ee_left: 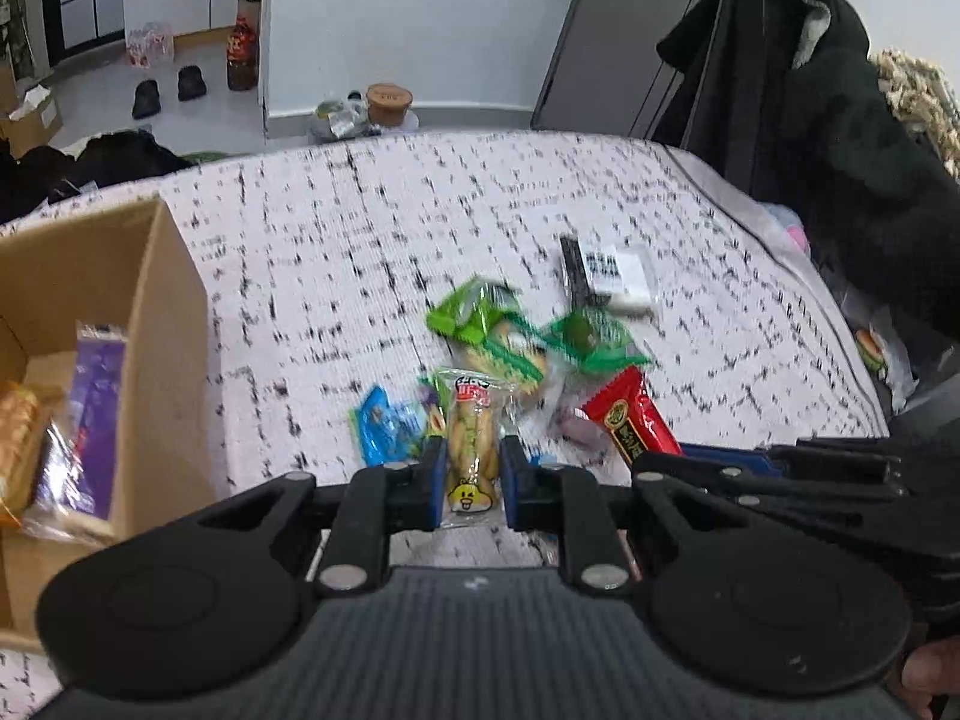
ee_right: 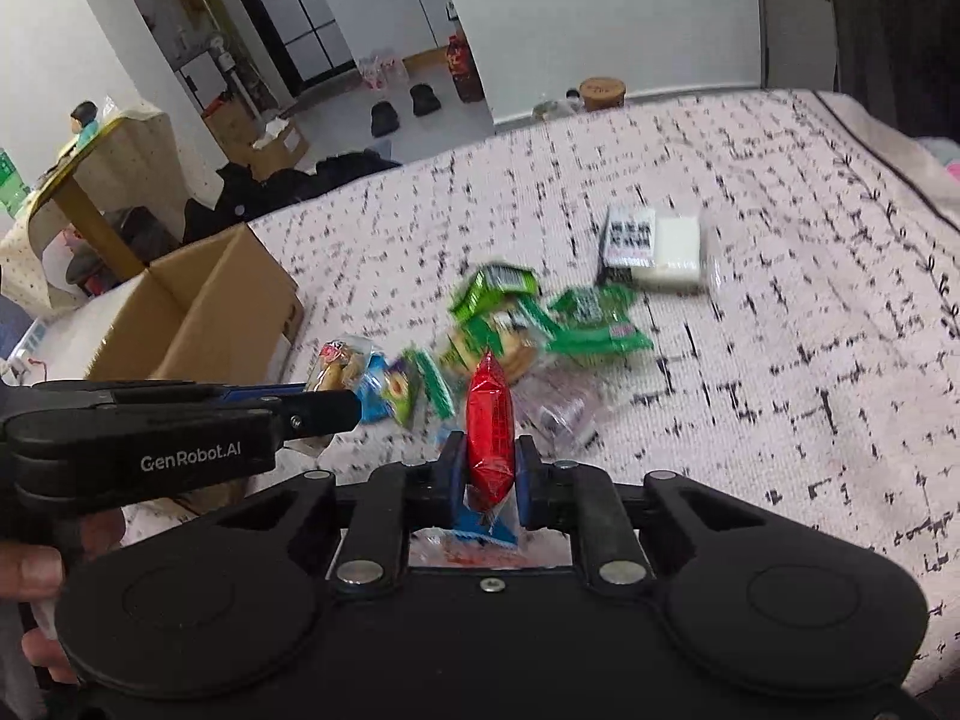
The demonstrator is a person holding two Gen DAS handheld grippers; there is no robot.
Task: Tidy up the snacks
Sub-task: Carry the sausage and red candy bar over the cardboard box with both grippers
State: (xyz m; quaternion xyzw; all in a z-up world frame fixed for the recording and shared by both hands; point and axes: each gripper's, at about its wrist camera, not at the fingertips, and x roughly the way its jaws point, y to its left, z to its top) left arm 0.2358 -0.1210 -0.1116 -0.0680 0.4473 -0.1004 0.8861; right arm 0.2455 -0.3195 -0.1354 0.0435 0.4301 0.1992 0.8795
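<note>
My left gripper [ee_left: 471, 468] is shut on a clear biscuit packet [ee_left: 473, 444] with a yellow cartoon face, held above the patterned bed cover. My right gripper [ee_right: 491, 468] is shut on a red snack packet [ee_right: 491, 438], which also shows in the left wrist view [ee_left: 630, 420]. The left gripper [ee_right: 336, 408] shows at the left of the right wrist view. A pile of snacks lies just ahead: green packets [ee_left: 498, 330] [ee_right: 528, 312], a blue packet [ee_left: 384, 426] [ee_right: 375, 390] and a black-and-white packet [ee_left: 612, 276] [ee_right: 654, 246]. The cardboard box [ee_left: 162, 324] [ee_right: 204, 312] stands at left and holds snacks.
A purple packet [ee_left: 90, 414] and a golden biscuit packet [ee_left: 18, 450] lie in the box. A dark coat [ee_left: 840, 138] hangs at the right of the bed. The bed cover [ee_right: 810, 360] spreads wide to the right. Floor clutter and a side table [ee_right: 90, 180] lie beyond.
</note>
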